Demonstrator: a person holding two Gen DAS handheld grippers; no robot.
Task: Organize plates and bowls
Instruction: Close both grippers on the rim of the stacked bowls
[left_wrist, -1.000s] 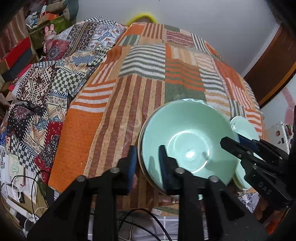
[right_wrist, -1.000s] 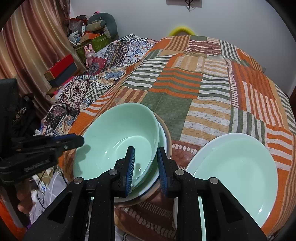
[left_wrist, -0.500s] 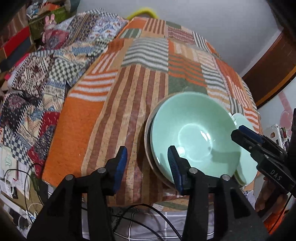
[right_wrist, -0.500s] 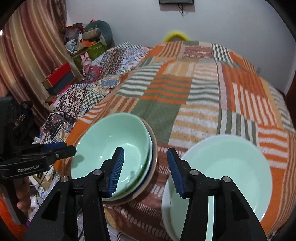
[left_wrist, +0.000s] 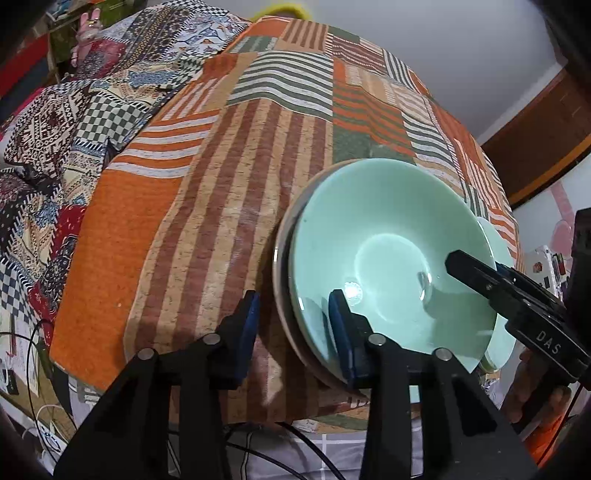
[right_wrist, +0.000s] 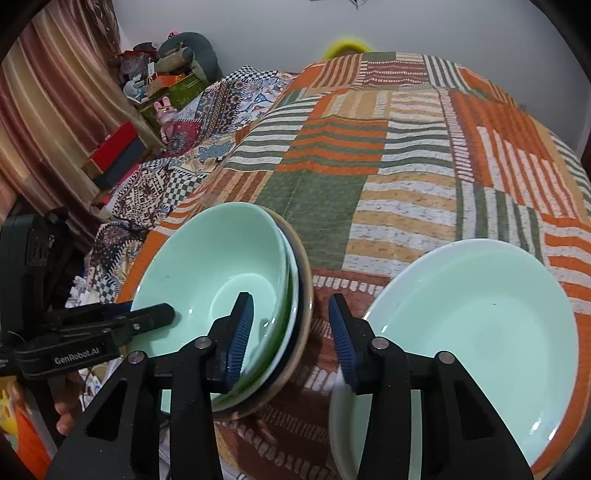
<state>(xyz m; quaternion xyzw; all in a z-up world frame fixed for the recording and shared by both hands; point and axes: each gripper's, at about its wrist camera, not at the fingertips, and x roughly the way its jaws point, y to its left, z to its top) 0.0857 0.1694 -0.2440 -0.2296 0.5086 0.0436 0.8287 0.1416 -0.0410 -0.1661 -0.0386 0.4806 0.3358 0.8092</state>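
A mint green bowl (left_wrist: 388, 258) sits on top of a stack of dishes (right_wrist: 301, 295) near the bed's front edge; it also shows in the right wrist view (right_wrist: 207, 277). A large mint green plate (right_wrist: 480, 332) lies to its right. My left gripper (left_wrist: 293, 321) is open, its jaws straddling the stack's left rim without touching. My right gripper (right_wrist: 290, 325) is open, its jaws on either side of the stack's right rim. Each gripper shows in the other's view, left (right_wrist: 147, 321) and right (left_wrist: 465, 264).
The dishes rest on a bed with a striped patchwork cover (right_wrist: 369, 166). A patterned quilt (left_wrist: 74, 122) lies to the left. Boxes and toys (right_wrist: 147, 99) stand by the curtain. Cables (left_wrist: 37, 369) hang below the bed's front edge.
Both grippers have opened and let go of the green bowl, which now rests on the stack. Both have drawn back a little.
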